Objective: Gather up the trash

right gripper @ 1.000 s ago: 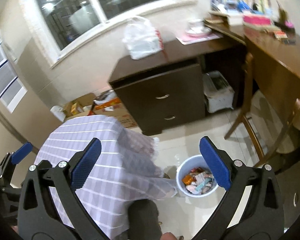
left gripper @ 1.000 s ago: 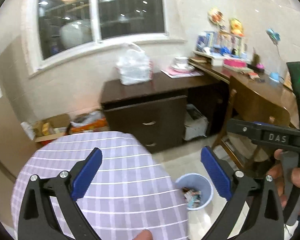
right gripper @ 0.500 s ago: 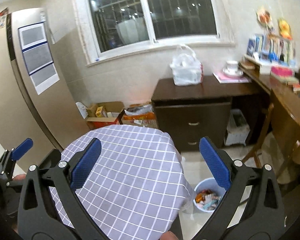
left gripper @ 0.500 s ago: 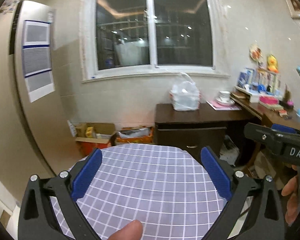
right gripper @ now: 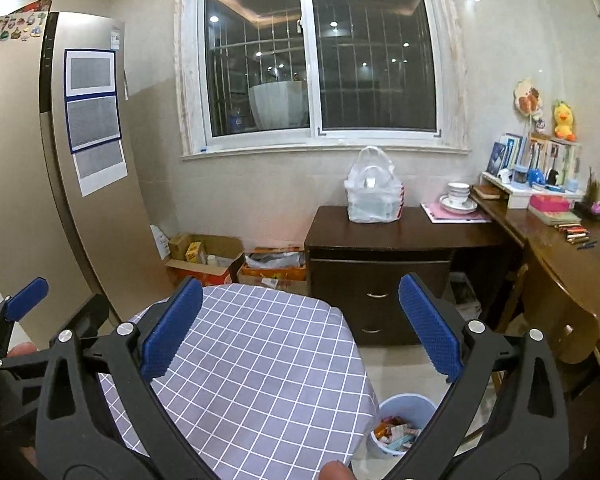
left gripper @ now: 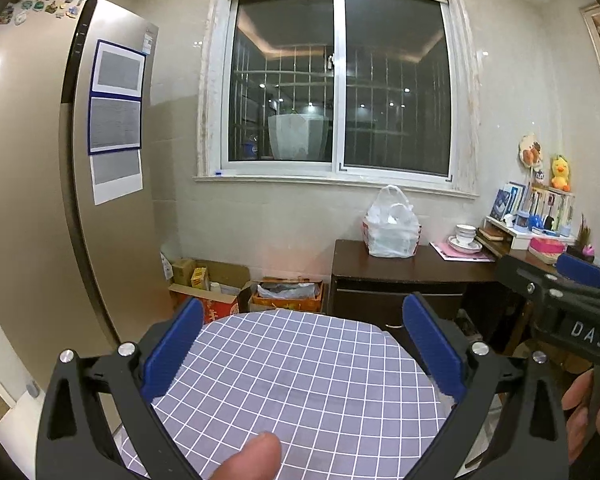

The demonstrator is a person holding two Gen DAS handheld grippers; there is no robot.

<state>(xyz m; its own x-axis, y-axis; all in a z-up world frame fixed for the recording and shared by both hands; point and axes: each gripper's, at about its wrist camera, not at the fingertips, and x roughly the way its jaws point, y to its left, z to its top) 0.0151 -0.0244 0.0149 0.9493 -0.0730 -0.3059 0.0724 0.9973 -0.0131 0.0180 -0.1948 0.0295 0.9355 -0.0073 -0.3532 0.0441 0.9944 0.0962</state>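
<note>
A round table with a purple checked cloth point(left gripper: 300, 376) fills the lower middle of both views point(right gripper: 256, 364). I see no trash on it. A light blue bin point(right gripper: 400, 424) holding several wrappers stands on the floor right of the table, seen only in the right wrist view. My left gripper point(left gripper: 300, 352) is open and empty above the table. My right gripper point(right gripper: 298, 330) is open and empty above the table's right part. The right gripper's body point(left gripper: 560, 304) shows at the right edge of the left wrist view.
A fridge point(left gripper: 40, 200) stands at the left. Cardboard boxes point(left gripper: 208, 284) lie on the floor under the window. A dark cabinet point(right gripper: 380, 272) carries a white plastic bag point(right gripper: 374, 194). A wooden desk point(right gripper: 560, 252) and a chair point(right gripper: 556, 320) stand at the right.
Both grippers have tilted up from looking down at the table edge and bin to looking level at the window wall. Both stayed open and empty.
</note>
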